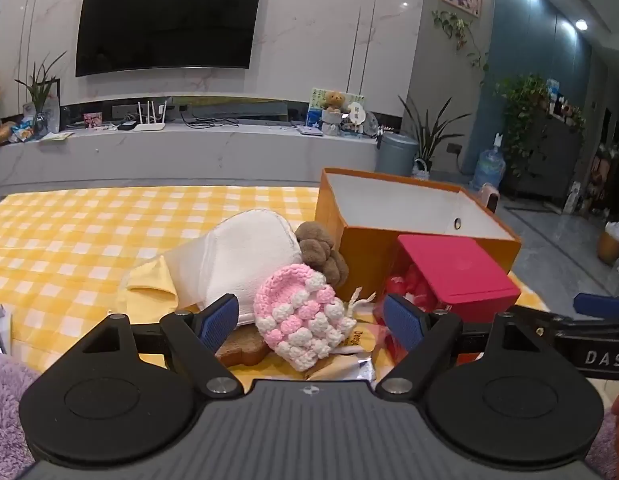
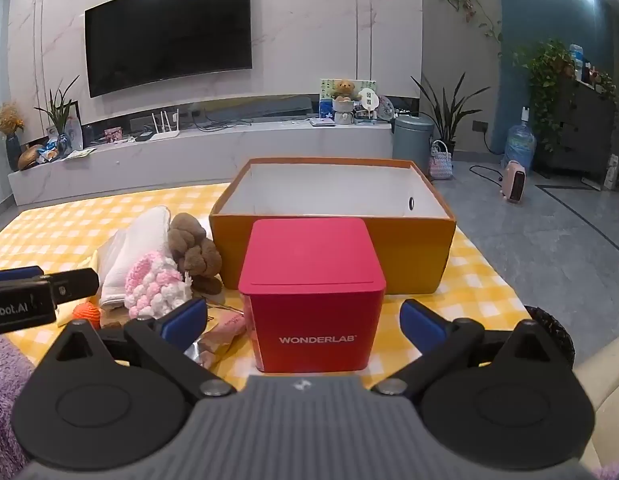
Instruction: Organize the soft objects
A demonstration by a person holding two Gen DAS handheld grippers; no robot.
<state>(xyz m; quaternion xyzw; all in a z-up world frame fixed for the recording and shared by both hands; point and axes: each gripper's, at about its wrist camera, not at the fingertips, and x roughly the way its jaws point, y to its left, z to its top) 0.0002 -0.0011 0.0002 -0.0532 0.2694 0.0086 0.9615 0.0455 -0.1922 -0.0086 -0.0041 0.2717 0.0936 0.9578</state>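
On the yellow checked cloth (image 1: 69,232) lies a heap of soft things: a folded white towel (image 1: 237,256), a yellow cloth (image 1: 149,284), a brown plush toy (image 1: 321,252) and a pink-and-white crocheted piece (image 1: 301,316). My left gripper (image 1: 311,320) is open, and the crocheted piece sits just beyond and between its blue pads. An open orange box (image 2: 333,248) with a white inside stands behind. My right gripper (image 2: 303,320) is open too, its pads either side of a red box (image 2: 313,296) marked WONDERLAB, not touching it. The heap (image 2: 157,276) lies to its left.
Snack packets (image 1: 361,344), a slice of bread (image 1: 241,350) and a small orange ball (image 2: 87,314) lie near the heap. The left gripper's body (image 2: 33,296) reaches into the right wrist view. A purple fluffy sleeve (image 1: 5,400) is at the lower left. Beyond the table runs a TV shelf (image 2: 229,140).
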